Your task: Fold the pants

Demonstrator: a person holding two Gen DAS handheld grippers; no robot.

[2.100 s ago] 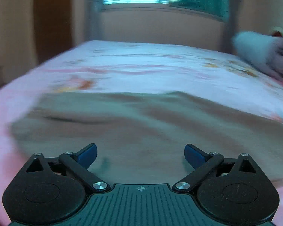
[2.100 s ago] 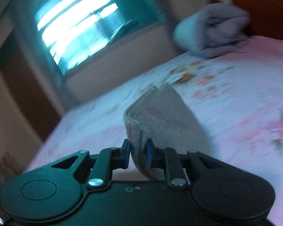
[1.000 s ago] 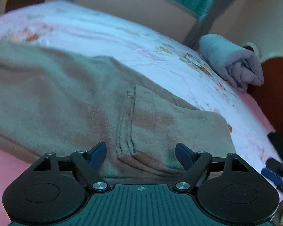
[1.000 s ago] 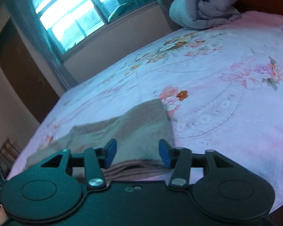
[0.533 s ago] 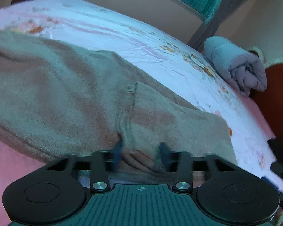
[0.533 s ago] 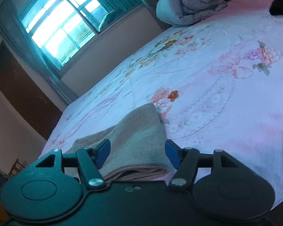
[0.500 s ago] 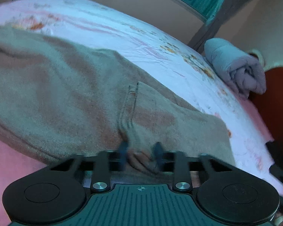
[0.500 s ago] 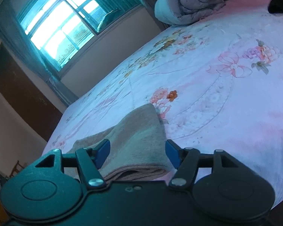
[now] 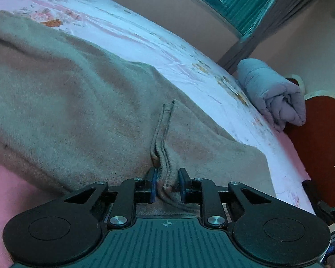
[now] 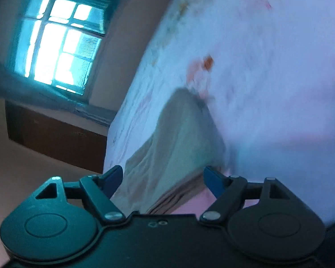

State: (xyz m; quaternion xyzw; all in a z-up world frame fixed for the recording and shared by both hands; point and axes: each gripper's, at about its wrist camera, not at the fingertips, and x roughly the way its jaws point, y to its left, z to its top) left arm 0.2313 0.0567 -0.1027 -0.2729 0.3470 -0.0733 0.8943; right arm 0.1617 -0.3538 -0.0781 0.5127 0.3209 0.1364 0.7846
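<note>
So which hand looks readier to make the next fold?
Left, probably. The left gripper is already pinched on the pants at their hem, while the right gripper is open, gripping nothing.

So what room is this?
Most likely a bedroom: the pants lie on a bed with a flowery sheet, a rolled quilt sits at its far end, and there is a curtained window.

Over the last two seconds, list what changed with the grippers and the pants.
The left gripper went from wide open to shut on the pants, pinching the layered edge at the near hem. The right gripper, which had been clamped on a lifted fold, let go and now stands open over the pants lying flat. The rolled blanket and floral sheet stayed put.
</note>
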